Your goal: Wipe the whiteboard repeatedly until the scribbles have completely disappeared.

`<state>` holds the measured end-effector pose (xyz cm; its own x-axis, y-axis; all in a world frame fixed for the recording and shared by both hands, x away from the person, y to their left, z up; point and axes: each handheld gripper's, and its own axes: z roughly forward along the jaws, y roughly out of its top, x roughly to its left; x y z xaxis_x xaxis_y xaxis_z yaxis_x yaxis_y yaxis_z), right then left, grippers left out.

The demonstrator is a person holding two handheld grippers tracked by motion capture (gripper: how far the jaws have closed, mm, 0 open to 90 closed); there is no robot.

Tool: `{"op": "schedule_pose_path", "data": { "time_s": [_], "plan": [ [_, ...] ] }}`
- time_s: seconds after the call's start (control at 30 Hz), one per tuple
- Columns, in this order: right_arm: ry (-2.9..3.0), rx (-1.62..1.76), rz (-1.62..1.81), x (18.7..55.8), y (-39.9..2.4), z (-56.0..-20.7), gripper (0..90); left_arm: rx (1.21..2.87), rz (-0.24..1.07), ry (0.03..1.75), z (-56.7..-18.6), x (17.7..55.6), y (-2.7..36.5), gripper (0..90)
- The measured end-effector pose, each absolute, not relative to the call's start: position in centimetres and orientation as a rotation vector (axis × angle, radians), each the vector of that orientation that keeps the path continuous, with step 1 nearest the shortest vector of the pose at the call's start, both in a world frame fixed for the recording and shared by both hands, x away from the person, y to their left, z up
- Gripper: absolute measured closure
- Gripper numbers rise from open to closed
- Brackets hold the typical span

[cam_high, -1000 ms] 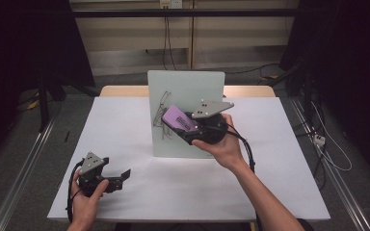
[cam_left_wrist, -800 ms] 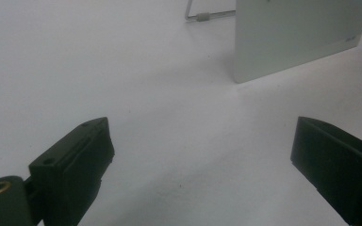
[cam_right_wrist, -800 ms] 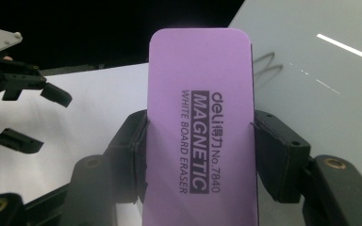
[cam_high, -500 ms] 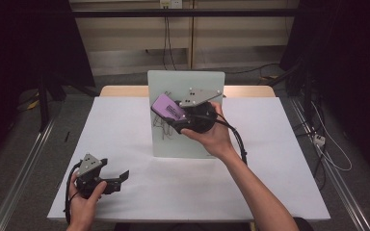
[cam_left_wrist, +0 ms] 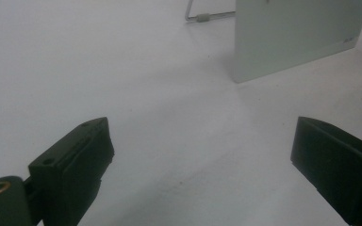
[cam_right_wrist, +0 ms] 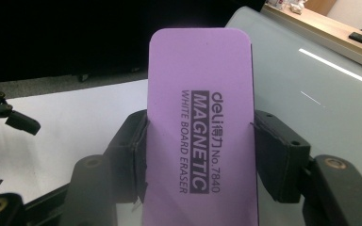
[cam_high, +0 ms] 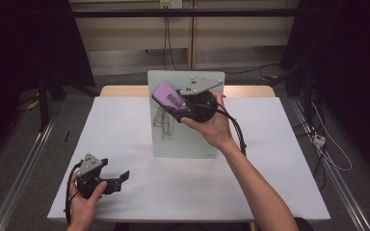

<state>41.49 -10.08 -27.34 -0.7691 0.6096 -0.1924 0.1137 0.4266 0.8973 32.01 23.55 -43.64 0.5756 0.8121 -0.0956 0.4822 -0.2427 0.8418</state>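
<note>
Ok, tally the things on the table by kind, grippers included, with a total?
Eraser, purple, clamped in the right gripper: 1
Whiteboard, upright, with black scribbles: 1
Grippers, counting the left gripper, open by the table edge: 2
Total: 4

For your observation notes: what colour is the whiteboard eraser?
Purple eraser, with dark printed lettering; clearest in the right gripper view.
</note>
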Motion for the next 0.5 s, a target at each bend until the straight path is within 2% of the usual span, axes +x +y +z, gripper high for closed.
{"op": "schedule_pose_path", "data": {
  "time_s": [0.5],
  "plan": [
    [2.188,0.641,1.241,43.0,-9.7,-27.9,41.6,1.899,0.454,1.045,-43.6,32.0,23.5,6.0]
  ]
}}
